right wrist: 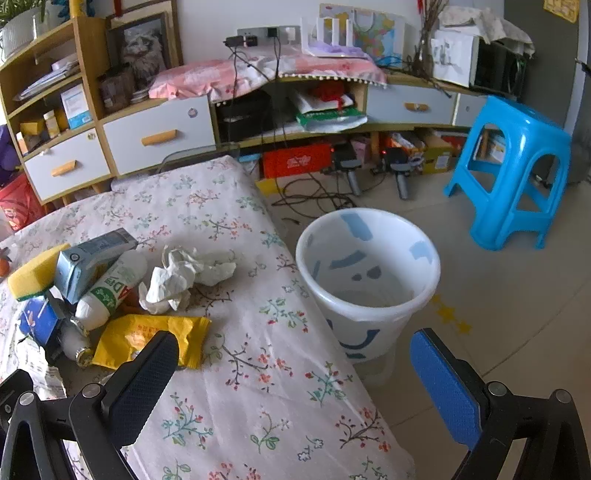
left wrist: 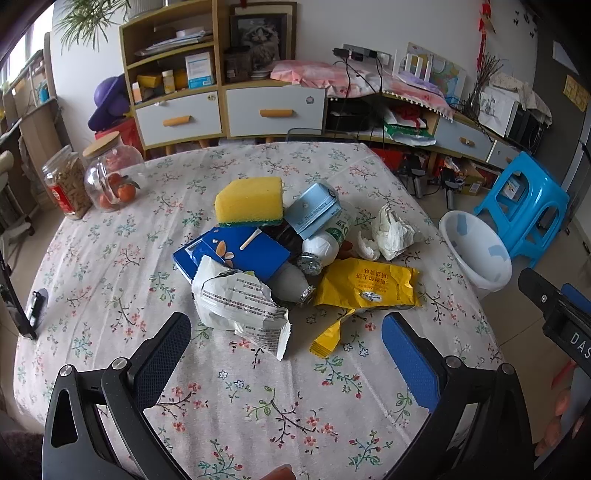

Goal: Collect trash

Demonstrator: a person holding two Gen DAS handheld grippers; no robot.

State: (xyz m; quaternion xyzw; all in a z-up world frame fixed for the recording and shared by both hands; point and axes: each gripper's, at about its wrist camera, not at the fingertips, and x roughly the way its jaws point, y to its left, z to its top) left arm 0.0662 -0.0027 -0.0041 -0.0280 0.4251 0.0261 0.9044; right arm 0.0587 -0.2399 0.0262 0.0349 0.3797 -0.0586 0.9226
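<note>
Nothing binned yet: white wastebasket (right wrist: 369, 273) on the floor beside the table looks empty, trash pile (left wrist: 295, 258) (wrappers, tissue, bottles, carton) sits mid-tablecloth, w/ left gripper (left wrist: 286, 347) & right gripper (right wrist: 291, 373) both spread wide, holding nothing.

Daylight from a window (left wrist: 14, 55) at the left falls on a white wall (right wrist: 207, 14), a wooden shelf-and-drawer unit (left wrist: 177, 92), a blue plastic stool (right wrist: 517, 166) and a pale tiled floor (right wrist: 517, 295).
</note>
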